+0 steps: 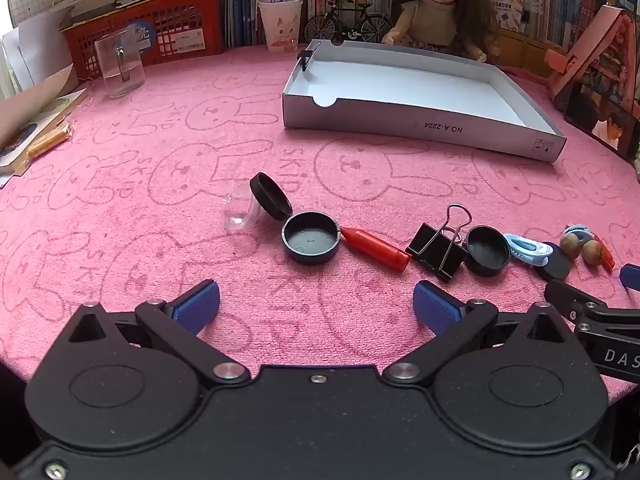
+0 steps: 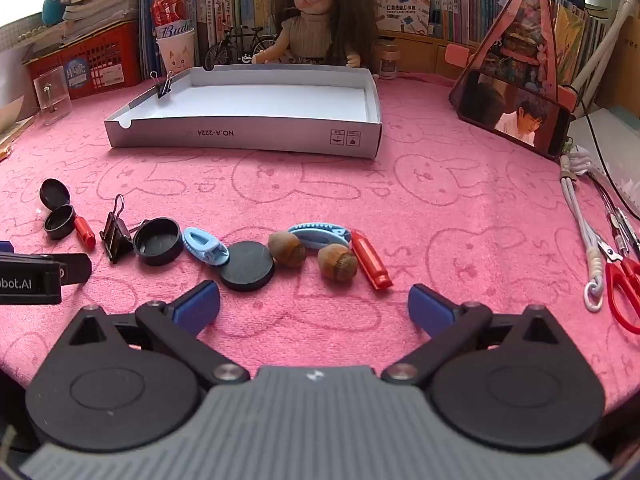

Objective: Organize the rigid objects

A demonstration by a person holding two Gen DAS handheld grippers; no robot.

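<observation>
A row of small objects lies on the pink cloth. In the left wrist view: a black flip-top cap (image 1: pixel 310 242), a red plastic piece (image 1: pixel 376 248), a black binder clip (image 1: pixel 438 250) and a black lid (image 1: pixel 488 250). My left gripper (image 1: pixel 316 304) stands open just short of them, nothing between its pads. In the right wrist view: a blue clip (image 2: pixel 206 247), a black disc (image 2: pixel 247 266), two acorns (image 2: pixel 287 249) (image 2: pixel 338 262), a second blue clip (image 2: pixel 320 232) and a red harmonica (image 2: pixel 371 260). My right gripper (image 2: pixel 314 306) is open in front of these. The white box (image 2: pixel 256 136) behind has a binder clip (image 2: pixel 165 86) on its left wall.
A doll (image 2: pixel 316 20), toy bicycle (image 2: pixel 240 48), paper cup (image 2: pixel 176 54) and red basket (image 2: pixel 86 64) line the back. A clear glass (image 1: pixel 120 66) stands far left. A phone on a stand (image 2: pixel 516 116), cables (image 2: pixel 580 216) and red scissors (image 2: pixel 624 284) occupy the right.
</observation>
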